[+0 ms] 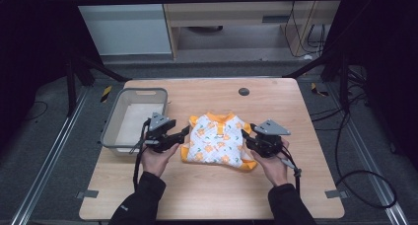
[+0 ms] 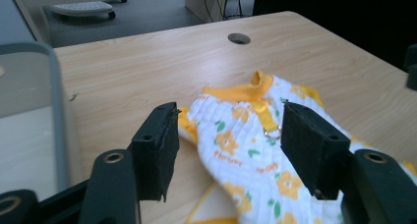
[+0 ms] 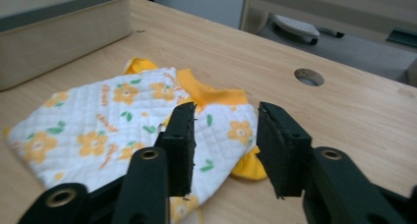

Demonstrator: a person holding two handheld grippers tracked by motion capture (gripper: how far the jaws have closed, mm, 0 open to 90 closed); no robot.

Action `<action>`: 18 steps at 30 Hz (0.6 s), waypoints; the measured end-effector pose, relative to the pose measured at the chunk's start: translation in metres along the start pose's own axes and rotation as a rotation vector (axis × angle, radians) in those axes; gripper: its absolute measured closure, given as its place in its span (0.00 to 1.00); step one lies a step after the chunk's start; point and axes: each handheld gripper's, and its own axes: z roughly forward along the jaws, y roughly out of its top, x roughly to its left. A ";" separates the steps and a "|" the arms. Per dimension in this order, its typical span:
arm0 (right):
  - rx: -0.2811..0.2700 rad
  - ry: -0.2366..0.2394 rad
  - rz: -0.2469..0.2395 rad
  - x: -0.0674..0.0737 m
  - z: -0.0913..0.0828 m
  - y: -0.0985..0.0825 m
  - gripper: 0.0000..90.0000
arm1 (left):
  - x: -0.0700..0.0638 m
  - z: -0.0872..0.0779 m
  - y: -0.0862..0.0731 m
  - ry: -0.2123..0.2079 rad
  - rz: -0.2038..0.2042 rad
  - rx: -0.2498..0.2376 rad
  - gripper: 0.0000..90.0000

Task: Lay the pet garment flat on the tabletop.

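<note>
- Wooden tabletop is carrying our folded flowered garment at its middle, beside a grey basket.
- We are flanking the garment: left gripper and right gripper sitting equally near, jaws released, gripping nothing.
- Its long axis is running away from us.

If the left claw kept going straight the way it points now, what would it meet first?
Most likely the folded flower-print garment: the left claw stands open, the cloth's edge lying ahead between its jaws. Exact depth is unclear.
</note>
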 end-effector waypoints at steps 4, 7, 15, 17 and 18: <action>0.017 0.055 0.009 -0.004 -0.021 -0.012 0.56 | 0.005 -0.015 -0.019 -0.005 0.046 0.053 0.39; 0.033 0.076 -0.001 -0.003 -0.033 -0.023 0.52 | 0.006 -0.021 -0.035 -0.005 0.057 0.085 0.39; 0.075 0.115 -0.006 0.000 -0.049 -0.052 0.45 | 0.003 -0.017 -0.063 -0.013 0.061 0.156 0.38; 0.085 0.116 -0.004 0.002 -0.048 -0.058 0.44 | 0.001 -0.015 -0.067 -0.011 0.082 0.174 0.38; 0.095 0.123 -0.007 0.003 -0.046 -0.060 0.43 | 0.000 -0.013 -0.068 -0.013 0.096 0.181 0.38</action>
